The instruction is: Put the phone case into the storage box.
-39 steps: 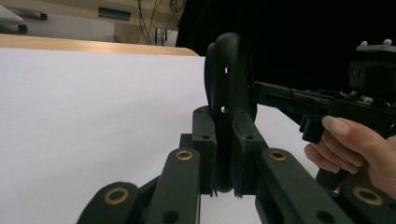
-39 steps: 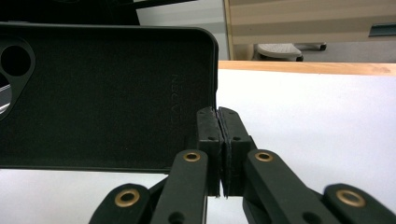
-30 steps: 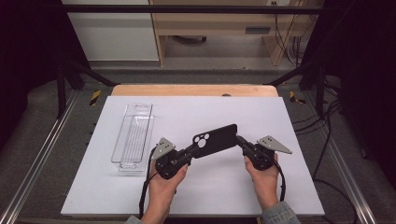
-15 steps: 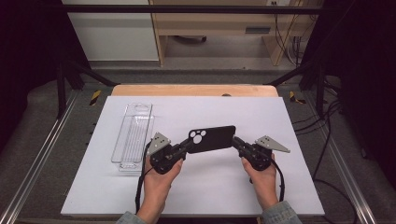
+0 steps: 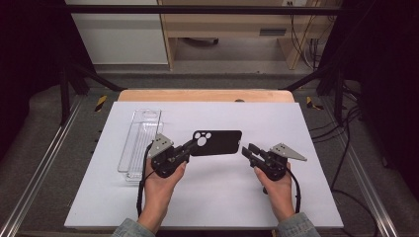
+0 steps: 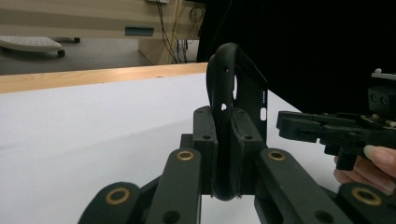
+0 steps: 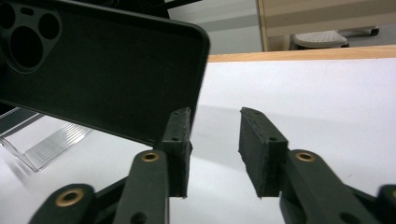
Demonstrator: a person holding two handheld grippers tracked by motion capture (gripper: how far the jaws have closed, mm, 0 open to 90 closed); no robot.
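In the right gripper view the phone case [image 7: 102, 70] runs off the picture at 9 and 12 o'clock, its camera cutouts partly lost. In the left gripper view its lower edge sinks between the jaws, hidden. The clear tray [image 7: 42, 140] is cut off at 9 o'clock.

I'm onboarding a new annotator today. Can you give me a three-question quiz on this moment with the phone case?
1. True or false: the right gripper is clamped on the phone case.
2. Which gripper holds the case?
A. left gripper
B. right
C. both
3. What lies on the white table to the left of the person's left hand?

Key: 1 false, its jaws stand open; 2 A; 3 a clear plastic tray.
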